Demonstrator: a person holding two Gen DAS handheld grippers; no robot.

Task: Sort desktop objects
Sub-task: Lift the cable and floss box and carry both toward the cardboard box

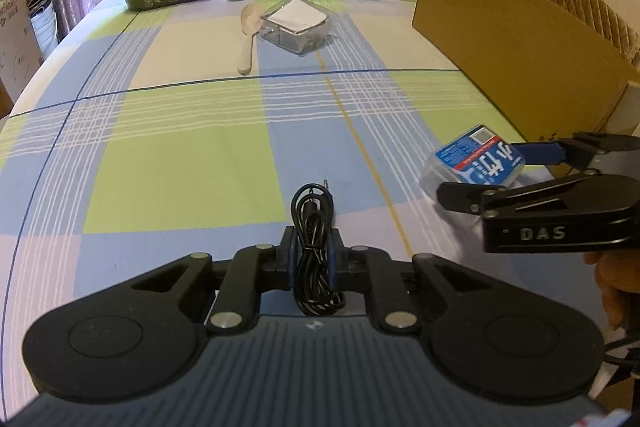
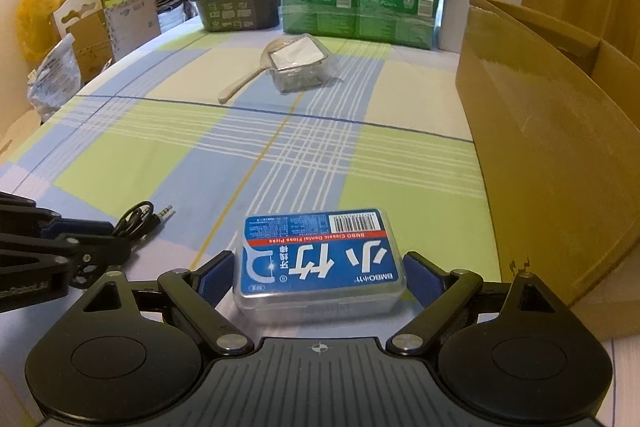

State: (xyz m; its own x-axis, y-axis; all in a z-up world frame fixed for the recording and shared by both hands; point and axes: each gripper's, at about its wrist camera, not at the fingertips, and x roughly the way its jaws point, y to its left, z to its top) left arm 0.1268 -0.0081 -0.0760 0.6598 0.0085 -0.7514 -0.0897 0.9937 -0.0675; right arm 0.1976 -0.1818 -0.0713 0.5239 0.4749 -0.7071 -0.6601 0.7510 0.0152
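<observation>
Cable point(image 1: 314, 259), black and coiled, sits pinched between the nearly closed jaws of the left gripper point(image 1: 313, 255), low over the checked table point(image 1: 180, 155). Right of it, the floss-pick box point(image 2: 320, 259) lies on the table between the right gripper point(image 2: 320, 267) jaws, spread wide, pads beside its ends; contact unclear. Advice: close squarely on the box ends, then lift both toward the cardboard box point(image 2: 552, 131) at far right.
</observation>
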